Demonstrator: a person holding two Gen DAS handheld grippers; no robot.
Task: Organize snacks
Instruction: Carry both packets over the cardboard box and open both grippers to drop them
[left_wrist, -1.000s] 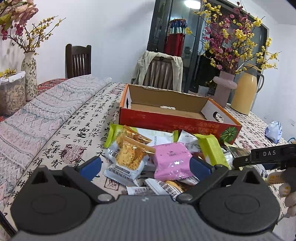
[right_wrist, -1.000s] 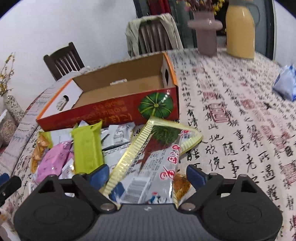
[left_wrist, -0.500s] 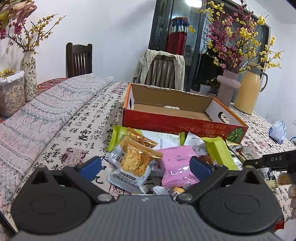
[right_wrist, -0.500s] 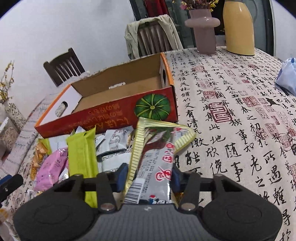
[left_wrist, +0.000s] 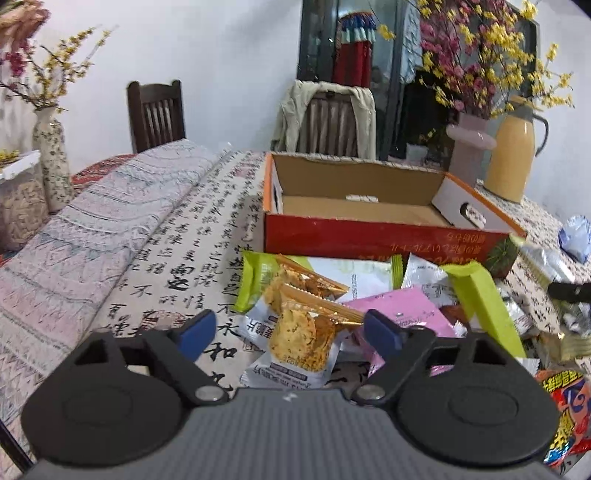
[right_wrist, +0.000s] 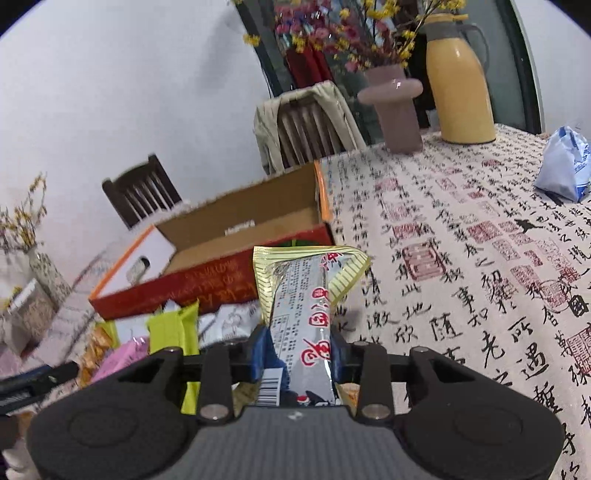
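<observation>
A counter (left_wrist: 177, 236) covered in a cloth printed with black calligraphy holds an open cardboard box (left_wrist: 369, 236) with red sides, its inside bare apart from a small white label. In front of the box lies a heap of wrapped snacks (left_wrist: 332, 295): a cracker packet (left_wrist: 299, 339) with a clear window, a pink packet (left_wrist: 410, 314), and a lime-green bar (left_wrist: 480, 299) among others. The left tongs (left_wrist: 291, 332) hang low over the near edge of the heap, their blue pads on either side of the cracker packet and closing in, but not yet pressing on it. The right tongs (right_wrist: 297, 354) are clamped and squeezing tighter on a long silver and gold packet (right_wrist: 306, 295) with red characters, which sticks out forward, its far end in front of the box's near corner (from the left camera this packet shows only at the far right edge). Farther back on the counter stand a pink vase (right_wrist: 395, 107) of yellow and pink blossoms and a yellow jug (right_wrist: 458, 81), with a small blue-white bag (right_wrist: 563, 166) off to the right. Two chairs stand behind the counter.
</observation>
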